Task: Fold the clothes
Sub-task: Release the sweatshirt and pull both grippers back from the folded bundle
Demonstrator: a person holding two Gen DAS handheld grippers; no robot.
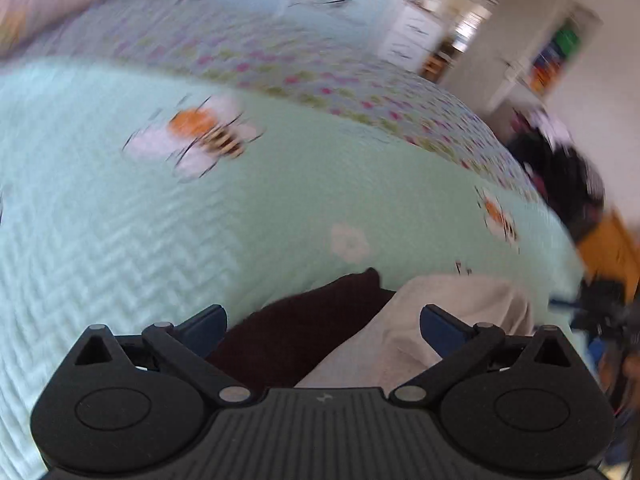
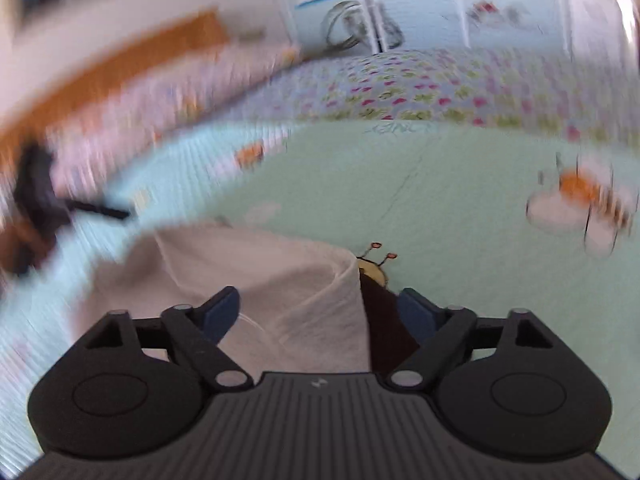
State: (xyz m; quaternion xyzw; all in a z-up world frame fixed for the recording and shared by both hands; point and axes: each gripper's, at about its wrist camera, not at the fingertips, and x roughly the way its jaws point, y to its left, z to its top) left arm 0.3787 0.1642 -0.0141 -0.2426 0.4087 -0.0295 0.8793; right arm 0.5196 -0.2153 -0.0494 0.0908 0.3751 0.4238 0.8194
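Clothes, a beige garment (image 2: 256,280) and a dark garment (image 1: 304,332), lie folded on the bed (image 1: 120,240), with the left gripper (image 1: 322,320) and right gripper (image 2: 320,312) both wide open and empty, so folding appears largely done.

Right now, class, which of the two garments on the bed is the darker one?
The dark maroon garment, lying beside the pale beige garment.

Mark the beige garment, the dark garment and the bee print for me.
beige garment (image 2: 256,280), right wrist view, its upper folded face.
dark garment (image 1: 304,332), left wrist view, its middle.
bee print (image 1: 200,136), left wrist view, the bee's body on the blanket.
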